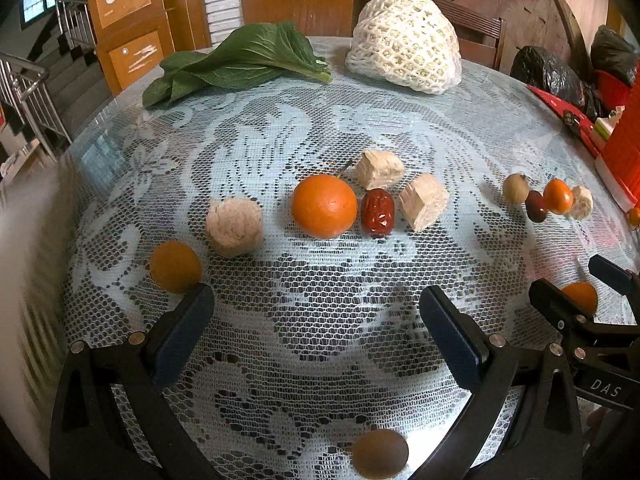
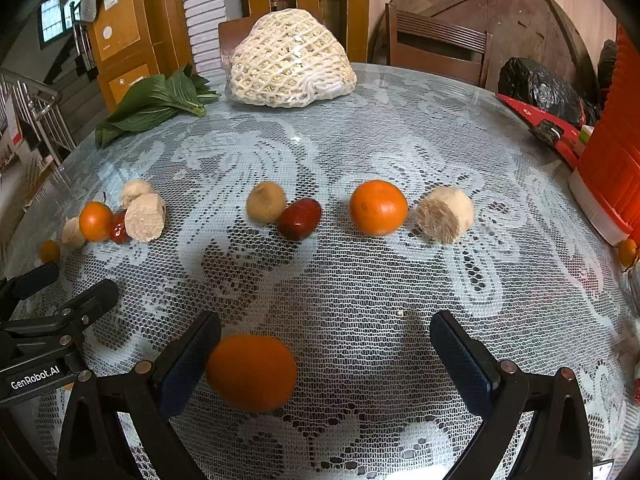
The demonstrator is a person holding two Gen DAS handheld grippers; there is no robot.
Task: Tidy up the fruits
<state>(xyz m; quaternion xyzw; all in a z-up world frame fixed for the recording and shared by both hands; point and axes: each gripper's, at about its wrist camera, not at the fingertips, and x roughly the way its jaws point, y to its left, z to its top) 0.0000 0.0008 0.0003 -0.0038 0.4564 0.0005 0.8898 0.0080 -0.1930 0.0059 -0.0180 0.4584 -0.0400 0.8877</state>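
In the left wrist view, my left gripper (image 1: pixel 316 312) is open and empty above the lace tablecloth. An orange (image 1: pixel 324 205), a red date (image 1: pixel 377 212) and beige chunks (image 1: pixel 423 201) lie ahead of it; a small orange fruit (image 1: pixel 175 266) sits by the left fingertip and a brown round fruit (image 1: pixel 380 453) lies low between the fingers. In the right wrist view, my right gripper (image 2: pixel 326 340) is open, with an orange (image 2: pixel 252 372) on the cloth between its fingers, close to the left finger. Ahead lie a brown fruit (image 2: pixel 265 202), a date (image 2: pixel 300 218), an orange (image 2: pixel 378 207) and a beige chunk (image 2: pixel 445 214).
A leafy green (image 1: pixel 240 62) and a white foam-net bundle (image 1: pixel 404 42) lie at the far edge of the table. An orange-red container (image 2: pixel 612 152) and black bags (image 2: pixel 540 88) stand at the right. A second fruit group (image 2: pixel 116 220) lies at the left.
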